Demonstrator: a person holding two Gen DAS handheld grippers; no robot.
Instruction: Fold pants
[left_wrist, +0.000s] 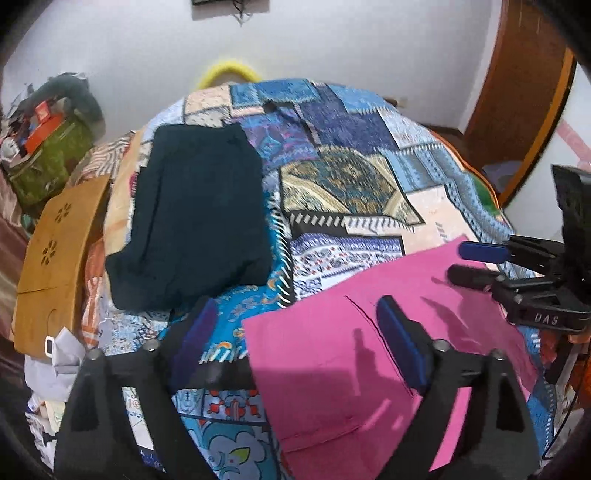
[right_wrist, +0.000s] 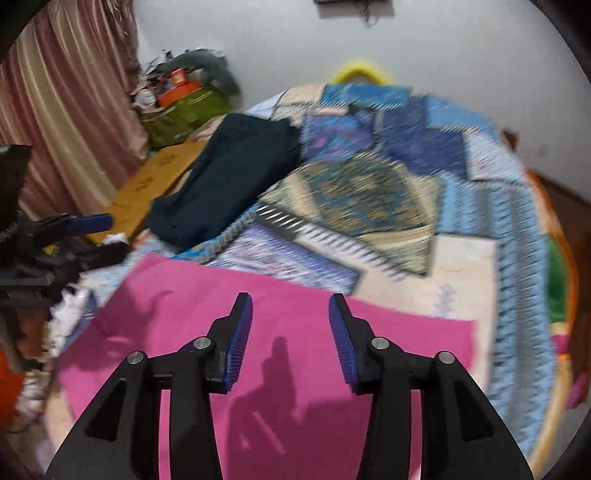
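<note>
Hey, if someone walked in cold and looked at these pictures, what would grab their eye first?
Probably the bright pink pants, folded flat at the near edge of the busy blue patchwork bedspread, with both open claws above them, left claw and right claw. Next, the dark folded garment lying farther back on the bed's left side.

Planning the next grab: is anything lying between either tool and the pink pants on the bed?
Nothing visible. The pink pants lie flat directly below both open tools, the left tool and right tool. The dark folded garment sits farther back on the patchwork bedspread, clear of the path.
</note>
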